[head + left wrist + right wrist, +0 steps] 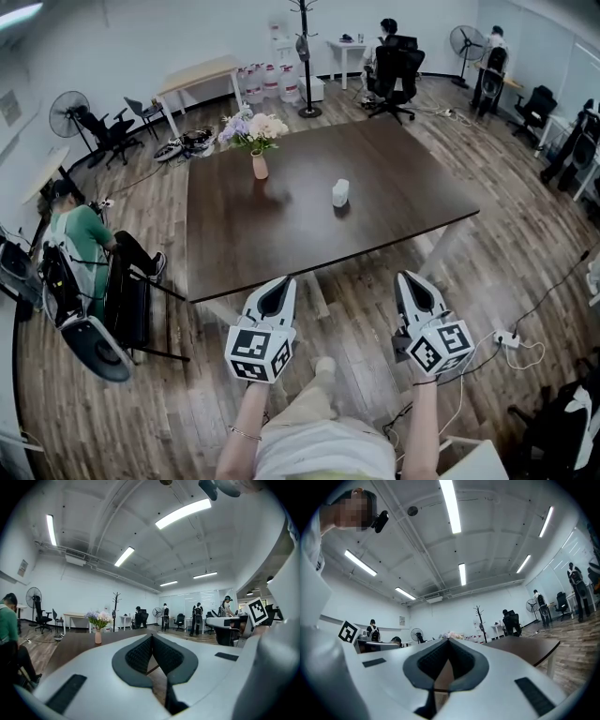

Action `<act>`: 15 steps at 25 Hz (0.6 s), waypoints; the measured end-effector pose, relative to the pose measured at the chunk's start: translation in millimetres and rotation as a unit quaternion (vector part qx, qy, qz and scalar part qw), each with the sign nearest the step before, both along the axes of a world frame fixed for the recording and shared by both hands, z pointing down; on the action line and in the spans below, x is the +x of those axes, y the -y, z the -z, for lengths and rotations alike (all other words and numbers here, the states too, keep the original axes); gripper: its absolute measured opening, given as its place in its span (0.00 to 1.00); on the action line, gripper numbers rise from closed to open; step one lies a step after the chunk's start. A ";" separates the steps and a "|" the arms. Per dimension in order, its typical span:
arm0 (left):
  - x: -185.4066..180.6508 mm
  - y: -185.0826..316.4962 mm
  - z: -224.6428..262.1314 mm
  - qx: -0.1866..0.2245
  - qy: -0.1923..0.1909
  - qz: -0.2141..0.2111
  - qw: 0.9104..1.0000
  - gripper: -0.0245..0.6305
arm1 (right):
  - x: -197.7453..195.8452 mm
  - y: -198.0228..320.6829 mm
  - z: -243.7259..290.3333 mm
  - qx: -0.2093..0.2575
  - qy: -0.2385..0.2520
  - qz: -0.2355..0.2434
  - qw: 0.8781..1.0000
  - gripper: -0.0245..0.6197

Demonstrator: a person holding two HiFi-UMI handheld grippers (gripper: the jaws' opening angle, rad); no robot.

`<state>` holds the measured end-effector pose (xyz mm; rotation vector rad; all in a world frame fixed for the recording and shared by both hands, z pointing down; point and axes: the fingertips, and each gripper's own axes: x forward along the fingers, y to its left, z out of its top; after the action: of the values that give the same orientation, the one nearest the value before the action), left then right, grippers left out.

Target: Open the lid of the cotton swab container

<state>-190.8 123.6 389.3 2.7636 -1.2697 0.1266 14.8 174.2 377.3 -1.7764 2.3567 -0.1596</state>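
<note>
Just dark table (281, 234), wood floor (525, 244)

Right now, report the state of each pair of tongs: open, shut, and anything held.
Left tongs: shut, nothing between them.
Right tongs: shut, nothing between them.

An open office: swivel chairs (398, 70), desks (202, 75), standing fans (67, 112), ceiling strip lights (183, 513).

Bright, even light comes from ceiling strip lights (183, 513), which glare white. Fisheye distortion bends every view's edges, and the corners go black.
</note>
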 end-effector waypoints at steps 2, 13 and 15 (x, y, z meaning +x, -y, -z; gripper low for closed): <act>7.4 15.0 -2.7 0.001 0.001 0.001 1.000 0.07 | 5.6 14.8 -1.1 0.000 -0.002 0.003 1.000 0.07; 46.8 111.8 -20.4 -0.010 0.015 -0.008 1.000 0.07 | 30.5 110.9 -9.1 -0.013 0.011 0.025 1.000 0.07; 52.1 128.8 -21.3 -0.011 0.016 -0.011 1.000 0.07 | 33.9 128.9 -8.2 -0.014 0.013 0.026 0.999 0.07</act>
<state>-138.7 -5.2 410.6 2.7679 -1.2391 0.1874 48.7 45.3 385.4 -1.7152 2.3961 -0.2238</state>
